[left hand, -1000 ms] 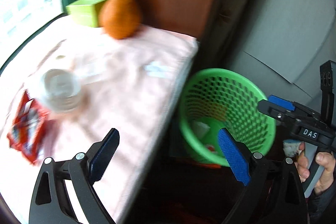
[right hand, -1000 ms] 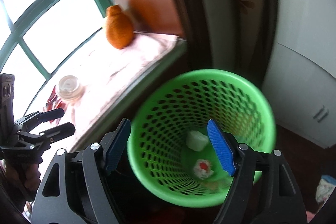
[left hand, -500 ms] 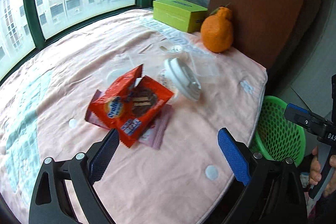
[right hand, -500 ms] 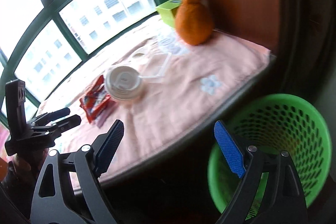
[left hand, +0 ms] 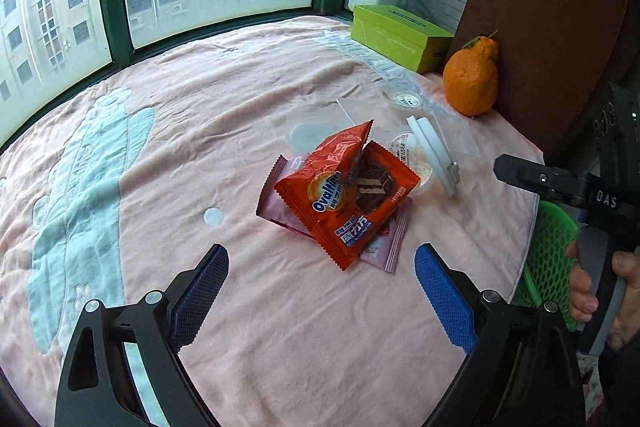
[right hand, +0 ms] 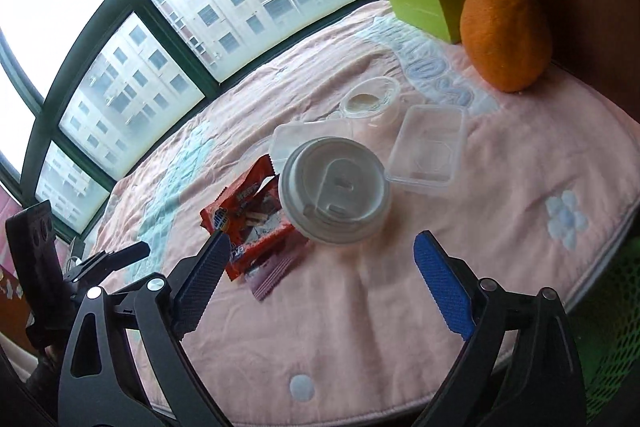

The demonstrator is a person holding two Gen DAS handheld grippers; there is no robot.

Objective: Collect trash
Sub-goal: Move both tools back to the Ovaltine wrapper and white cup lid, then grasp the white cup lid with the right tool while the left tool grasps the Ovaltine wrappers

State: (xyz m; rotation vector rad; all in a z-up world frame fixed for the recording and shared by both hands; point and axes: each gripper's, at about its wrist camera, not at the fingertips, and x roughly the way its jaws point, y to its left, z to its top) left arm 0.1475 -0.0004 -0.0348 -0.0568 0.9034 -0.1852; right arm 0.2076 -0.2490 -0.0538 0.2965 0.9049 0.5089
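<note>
An orange Ovaltine wrapper (left hand: 348, 187) lies on a pink wrapper (left hand: 384, 243) in the middle of the pink-blanketed sill (left hand: 200, 131). Beside it a tipped cup with a white lid (left hand: 430, 155) lies on its side. In the right wrist view the cup lid (right hand: 334, 189) faces me, the wrapper (right hand: 250, 223) to its left. My left gripper (left hand: 320, 287) is open and empty, just short of the wrappers. My right gripper (right hand: 320, 279) is open and empty, just short of the cup. The green basket (left hand: 548, 251) stands off the sill's right edge.
Clear plastic containers (right hand: 428, 147) and a small clear tub (right hand: 370, 101) lie behind the cup. An orange fruit (left hand: 472, 79) and a green box (left hand: 400, 35) sit at the back right by a brown panel. Windows run along the far side.
Both grippers have swung away from the green basket up to the sill. The wrappers and cup now sit closer in front of them. Both stayed open and empty.
</note>
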